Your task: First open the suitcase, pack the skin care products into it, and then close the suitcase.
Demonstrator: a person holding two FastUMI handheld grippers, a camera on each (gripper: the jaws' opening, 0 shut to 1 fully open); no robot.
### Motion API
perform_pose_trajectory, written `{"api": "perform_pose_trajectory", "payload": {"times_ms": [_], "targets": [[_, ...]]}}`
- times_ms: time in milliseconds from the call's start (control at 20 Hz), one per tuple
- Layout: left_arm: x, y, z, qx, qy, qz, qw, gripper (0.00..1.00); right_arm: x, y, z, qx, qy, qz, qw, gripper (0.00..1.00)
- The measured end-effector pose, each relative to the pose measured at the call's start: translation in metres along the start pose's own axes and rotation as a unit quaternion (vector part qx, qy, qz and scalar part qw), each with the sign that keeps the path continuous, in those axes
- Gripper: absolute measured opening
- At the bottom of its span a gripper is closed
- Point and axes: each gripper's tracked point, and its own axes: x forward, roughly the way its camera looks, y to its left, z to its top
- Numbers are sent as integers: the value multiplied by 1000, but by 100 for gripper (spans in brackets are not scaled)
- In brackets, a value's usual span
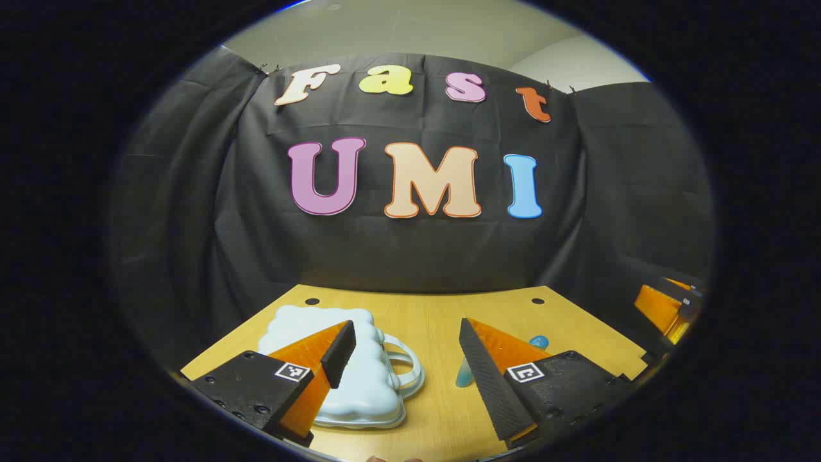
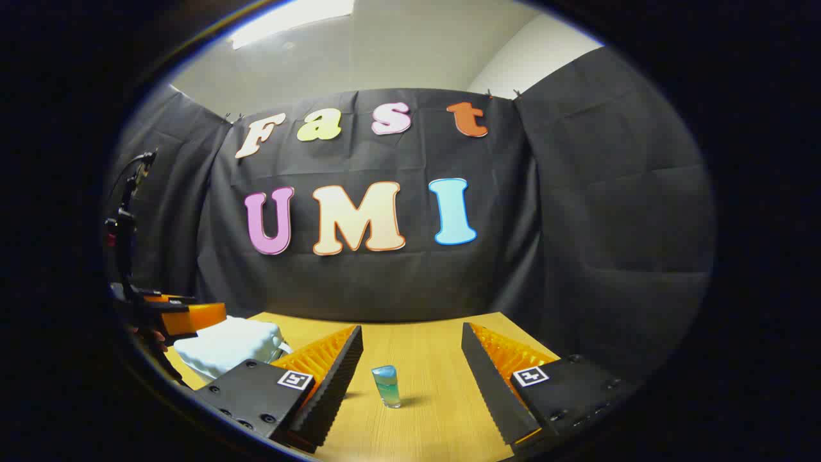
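Pale-blue, one suitcase (image 1: 349,369) lay shut near the bench's (image 1: 436,321) left edge; one bottle (image 2: 387,385) stood mid-bench. Left hand-held gripper (image 1: 405,353) and right hand-held gripper (image 2: 410,359) both gaped wide, holding nothing.

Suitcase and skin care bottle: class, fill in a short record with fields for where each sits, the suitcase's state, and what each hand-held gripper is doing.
suitcase: pale blue, cloud-shaped, lying flat on the wooden table
suitcase state: closed, handle toward the bottle
skin care bottle: small blue-green bottle, upright on the table, apart from the suitcase
left hand-held gripper: open, above the suitcase's handle side, holding nothing
right hand-held gripper: open, fingers either side of the bottle, not touching it
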Motion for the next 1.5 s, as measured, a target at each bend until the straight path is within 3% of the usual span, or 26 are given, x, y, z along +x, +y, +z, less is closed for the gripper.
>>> {"api": "perform_pose_trajectory", "payload": {"times_ms": [300,800,1000,1250,1500], "targets": [[1,-5,-1,-1,4,1,1000,95,7,4,-2,-1,5,17,1000,94],[13,-9,-12,-1,38,4,999,95,13,-2,-8,-6,12,18,1000,97],[31,-10,-12,-24,57,-1,998,95,13,-13,-12,-12,16,7,1000,97],[70,-6,-35,-30,150,-3,988,95,14,-31,-16,-9,17,-11,1000,97],[100,-11,-63,-57,243,-17,968,95,12,-49,-27,-4,26,-28,999,97]]}}
